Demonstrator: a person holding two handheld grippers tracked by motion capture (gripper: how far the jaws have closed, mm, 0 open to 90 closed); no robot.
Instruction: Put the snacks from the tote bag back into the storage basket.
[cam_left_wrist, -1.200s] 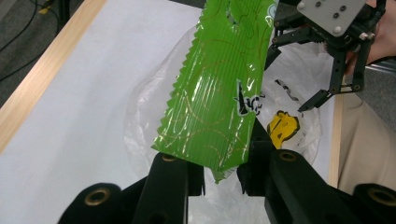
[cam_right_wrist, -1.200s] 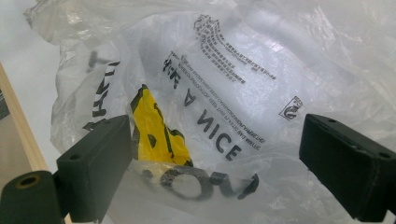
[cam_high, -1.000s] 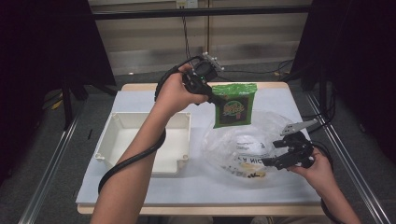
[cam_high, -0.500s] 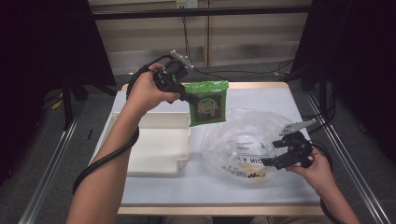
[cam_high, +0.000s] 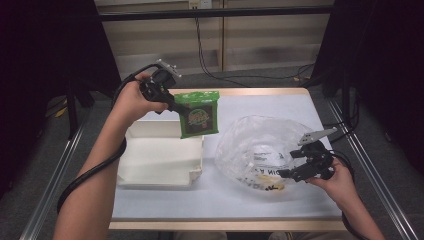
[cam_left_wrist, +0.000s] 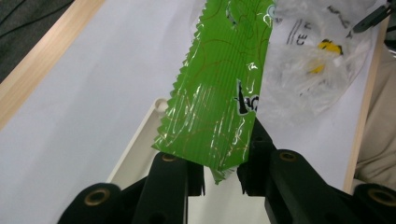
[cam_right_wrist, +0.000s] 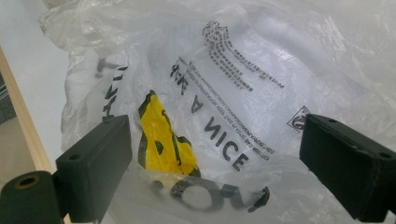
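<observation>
My left gripper (cam_high: 176, 107) is shut on the top edge of a green snack packet (cam_high: 199, 115), which hangs in the air over the far right corner of the white tray (cam_high: 150, 162). The left gripper view has the jaws pinching the packet (cam_left_wrist: 219, 93) at its crimped end. A crumpled clear plastic bag (cam_high: 260, 145) with black print lies right of the tray. At the bag's near right edge sits my right gripper (cam_high: 289, 173), open. In the right gripper view its jaws stand wide apart around the bag (cam_right_wrist: 261, 70), with a yellow wrapper (cam_right_wrist: 163, 140) inside.
The table has a white top (cam_high: 300, 107) with a wooden rim. The tray's inside is bare. Metal rails run along both sides of the table, and cables hang behind it.
My left hand has carried the green packet leftward, from above the bag's far edge to over the tray's corner. The right gripper and the bag have stayed put.
</observation>
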